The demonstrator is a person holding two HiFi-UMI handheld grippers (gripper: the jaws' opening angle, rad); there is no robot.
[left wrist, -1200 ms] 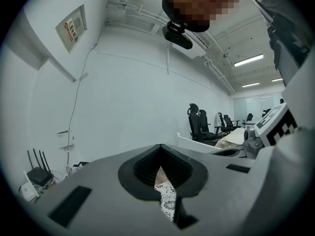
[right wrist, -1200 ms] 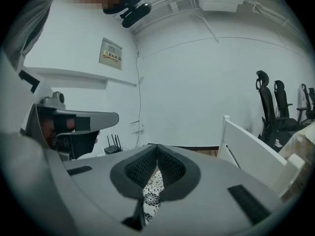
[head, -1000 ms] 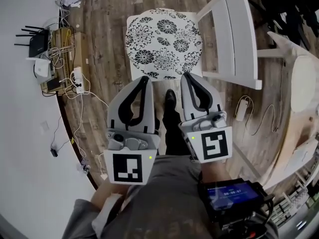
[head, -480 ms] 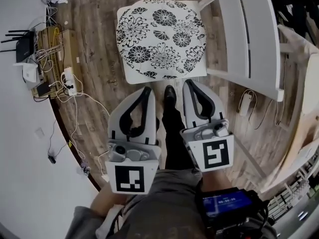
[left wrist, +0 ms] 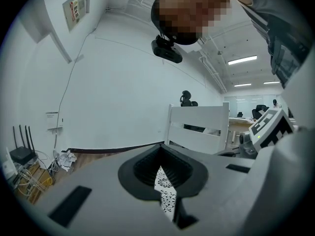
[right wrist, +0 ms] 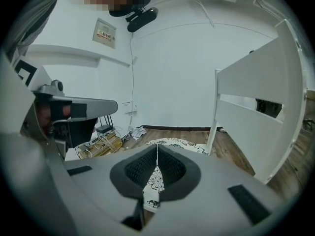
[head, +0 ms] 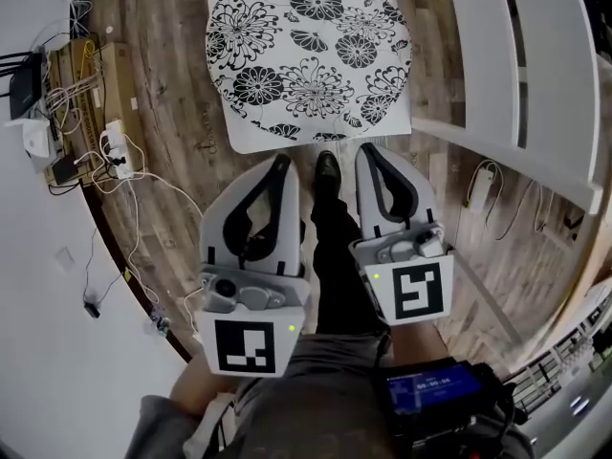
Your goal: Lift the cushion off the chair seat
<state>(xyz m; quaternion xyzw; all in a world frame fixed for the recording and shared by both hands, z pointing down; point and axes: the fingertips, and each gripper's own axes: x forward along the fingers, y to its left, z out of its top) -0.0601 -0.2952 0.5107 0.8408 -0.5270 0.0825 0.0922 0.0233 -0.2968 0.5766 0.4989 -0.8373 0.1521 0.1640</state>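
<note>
A white cushion (head: 306,55) with black flower print lies flat on the seat of a white chair, whose slatted back (head: 535,65) stands to the right. My left gripper (head: 280,161) and right gripper (head: 365,151) hang side by side just short of the cushion's near edge, touching nothing. Both are shut with nothing between the jaws. In the left gripper view a strip of cushion (left wrist: 165,191) shows through the jaw hollow, below the chair back (left wrist: 199,132). The right gripper view shows the cushion (right wrist: 177,142) ahead, lower than the jaw tips.
A person's dark trouser leg and shoe (head: 327,175) stand between the grippers on the wood floor. A power strip (head: 115,146), cables and a router sit along the white wall at left. A charger and cord (head: 480,185) lie on the floor at right.
The view and both grippers have sunk toward the chair, so the cushion looks larger and closer to the jaw tips. Both grippers stay shut.
</note>
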